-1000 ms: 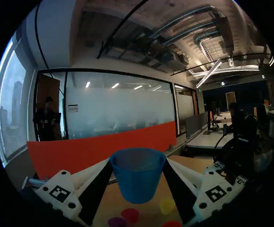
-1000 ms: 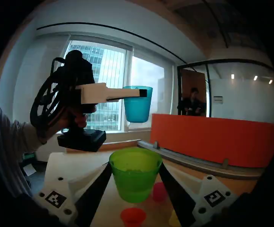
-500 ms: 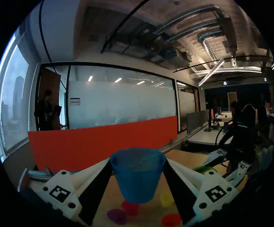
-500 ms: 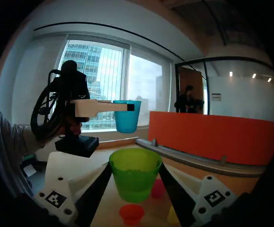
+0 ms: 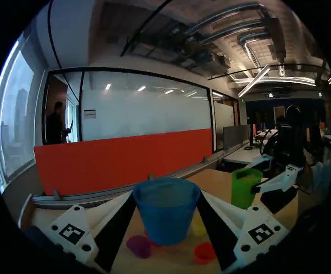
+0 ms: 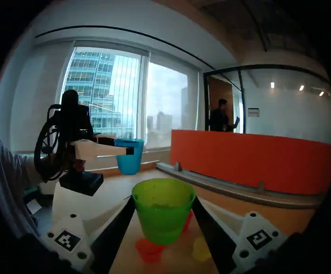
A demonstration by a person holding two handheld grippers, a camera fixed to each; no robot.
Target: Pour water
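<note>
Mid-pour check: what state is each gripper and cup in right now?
left gripper: shut on the blue cup.
right gripper: shut on the green cup.
blue cup: upright, not tilted; water level can't be told.
green cup: upright, not tilted; contents unclear.
small red cup: standing loose on the table.

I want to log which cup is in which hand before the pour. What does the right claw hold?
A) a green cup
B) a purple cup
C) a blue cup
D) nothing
A: the right claw has both fingers pressed on the green cup, while the blue cup sits in the left claw.
</note>
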